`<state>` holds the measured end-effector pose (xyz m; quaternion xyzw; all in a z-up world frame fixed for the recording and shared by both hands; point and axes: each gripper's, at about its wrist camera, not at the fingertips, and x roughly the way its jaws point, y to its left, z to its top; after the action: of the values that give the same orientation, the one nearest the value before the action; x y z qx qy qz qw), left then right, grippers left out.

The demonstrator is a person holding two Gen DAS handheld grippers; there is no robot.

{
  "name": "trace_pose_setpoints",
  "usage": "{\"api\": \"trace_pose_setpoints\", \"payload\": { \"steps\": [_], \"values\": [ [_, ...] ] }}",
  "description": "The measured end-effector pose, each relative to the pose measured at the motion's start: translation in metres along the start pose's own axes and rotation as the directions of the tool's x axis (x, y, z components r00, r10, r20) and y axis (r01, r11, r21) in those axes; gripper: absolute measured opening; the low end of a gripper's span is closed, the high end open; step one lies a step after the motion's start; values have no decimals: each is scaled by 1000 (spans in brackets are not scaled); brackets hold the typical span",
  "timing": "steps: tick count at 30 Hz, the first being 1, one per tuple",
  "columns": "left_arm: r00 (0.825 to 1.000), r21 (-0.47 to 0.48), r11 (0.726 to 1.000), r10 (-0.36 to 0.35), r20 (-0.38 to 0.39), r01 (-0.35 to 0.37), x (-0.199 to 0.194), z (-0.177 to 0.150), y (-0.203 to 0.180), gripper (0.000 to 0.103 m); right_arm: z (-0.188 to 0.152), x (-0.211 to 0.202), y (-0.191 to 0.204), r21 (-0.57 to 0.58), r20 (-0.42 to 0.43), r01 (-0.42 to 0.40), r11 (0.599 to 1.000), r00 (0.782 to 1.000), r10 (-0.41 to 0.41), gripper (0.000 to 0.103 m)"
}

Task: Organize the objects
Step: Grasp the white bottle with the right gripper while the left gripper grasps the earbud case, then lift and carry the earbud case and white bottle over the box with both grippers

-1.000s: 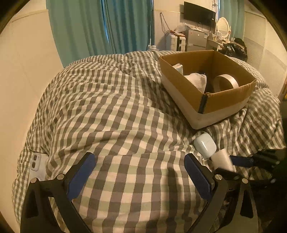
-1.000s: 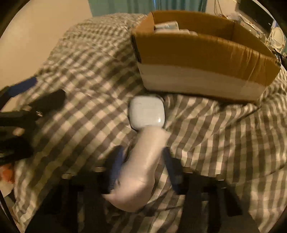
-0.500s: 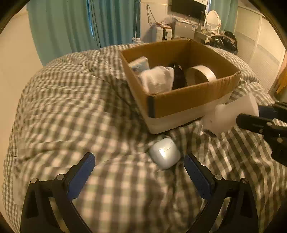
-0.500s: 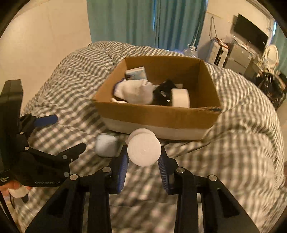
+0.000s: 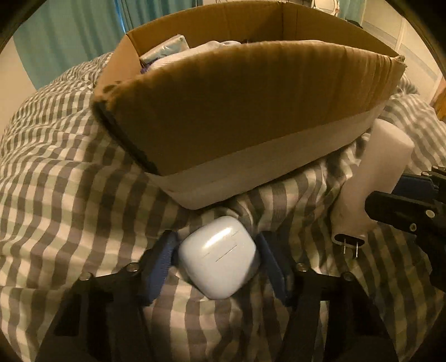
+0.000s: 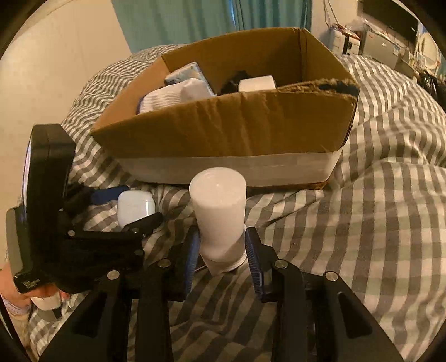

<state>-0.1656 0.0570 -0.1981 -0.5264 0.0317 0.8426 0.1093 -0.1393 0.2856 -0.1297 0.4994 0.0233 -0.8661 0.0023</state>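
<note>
A pale blue earbud case (image 5: pixel 218 263) lies on the checked bedcover just in front of the cardboard box (image 5: pixel 251 111). My left gripper (image 5: pixel 217 256) is closed around the case, its blue pads at both sides; the case also shows in the right wrist view (image 6: pixel 135 207). My right gripper (image 6: pixel 221 250) is shut on a white plug-in night light (image 6: pixel 220 214), held above the cover in front of the box (image 6: pixel 237 133). Its prongs show in the left wrist view (image 5: pixel 370 181).
The box holds a white sock (image 6: pixel 178 93), a tissue pack (image 6: pixel 185 72), a black item (image 6: pixel 232 80) and a white roll (image 6: pixel 256 82). The grey checked bedcover (image 6: pixel 376 195) lies all round. Teal curtains (image 6: pixel 181 22) and a cluttered desk (image 6: pixel 384 41) stand behind.
My left gripper has moved forward and down onto the earbud case and closed around it. My right gripper, still holding the night light, has come lower and nearer the box front.
</note>
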Motion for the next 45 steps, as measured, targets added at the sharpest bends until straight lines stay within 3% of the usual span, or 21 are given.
{"api": "trace_pose_setpoints", "payload": {
  "steps": [5, 10, 25, 32, 38, 42, 45],
  "values": [
    [1000, -7, 1000, -13, 11, 13, -2, -5, 2, 55, 8, 17, 3, 13, -52, -23, 1000, 998, 23, 44],
    [998, -16, 999, -42, 50, 43, -20, -16, 6, 55, 12, 40, 18, -36, -107, 52, 998, 993, -55, 44],
    [969, -53, 993, -91, 231, 106, -103, -47, 15, 55, -3, -54, 39, -68, 104, 143, 987, 985, -136, 44],
    [941, -15, 993, -105, 322, 116, -150, -22, 9, 55, 13, -110, 44, -95, 199, 204, 974, 963, -182, 44],
    [913, -13, 988, -135, 385, 151, -182, 26, 17, 55, 51, -149, 53, -97, 308, 240, 966, 930, -200, 44],
    [897, -10, 990, -122, 426, 139, -189, 68, 22, 55, 86, -154, 50, -98, 340, 258, 961, 917, -211, 44],
    [898, -9, 992, -109, 426, 125, -180, 97, 24, 55, 114, -137, 41, -88, 323, 259, 962, 921, -218, 44]
  ]
}}
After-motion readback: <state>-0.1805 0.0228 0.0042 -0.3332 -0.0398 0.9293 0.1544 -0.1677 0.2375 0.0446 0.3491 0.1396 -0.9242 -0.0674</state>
